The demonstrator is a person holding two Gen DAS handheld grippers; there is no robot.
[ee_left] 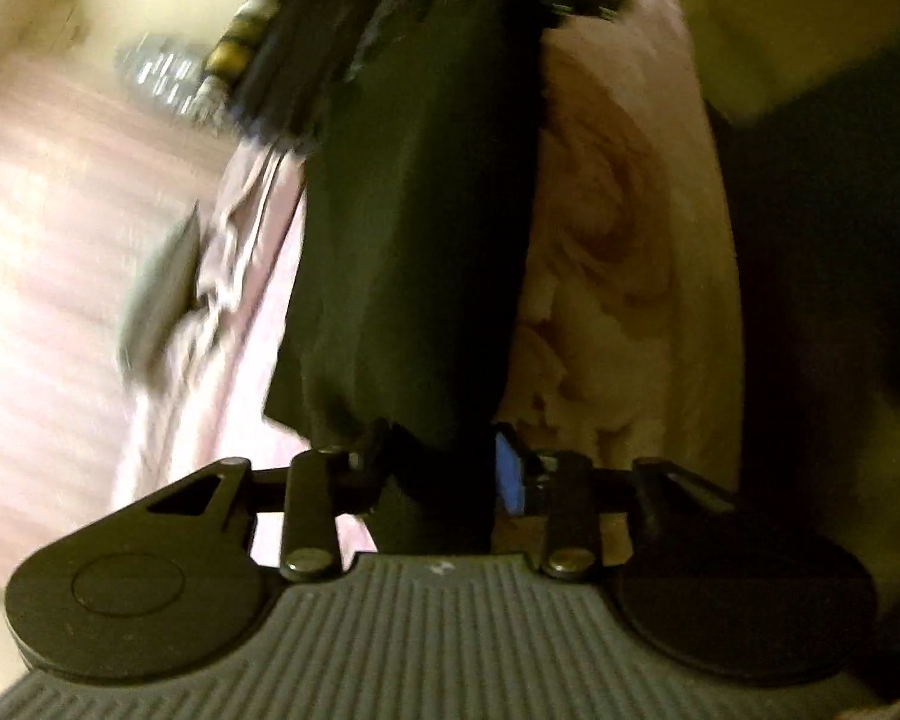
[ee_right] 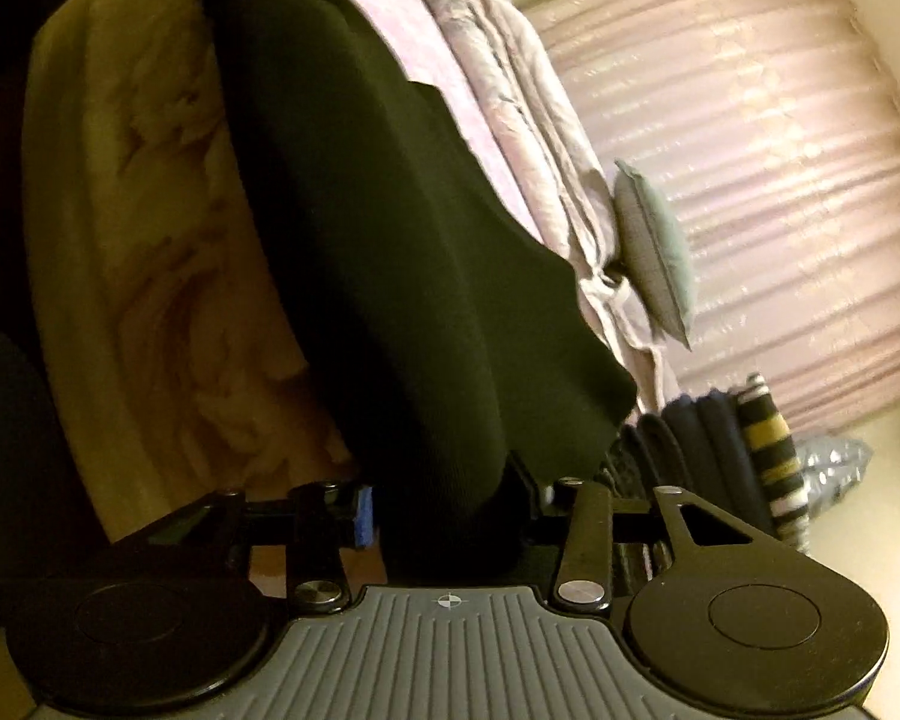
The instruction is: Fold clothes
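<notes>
The left gripper (ee_left: pixel 444 468) has a bunched end of the dark, near-black fabric garment (ee_left: pixel 414 228) between its jaws and appears closed on it, though the cloth hides the pads. The right gripper (ee_right: pixel 444 510) looks clamped on the same garment (ee_right: pixel 390 252), which covers its fingertips too. The cloth stretches away from each gripper over a bed with a pale floral cover (ee_left: pixel 618 228). Motion blur smears the left view; a striped folded pile (ee_right: pixel 768 450) and a small grey-green cushion (ee_right: pixel 657 246) lie beyond.
</notes>
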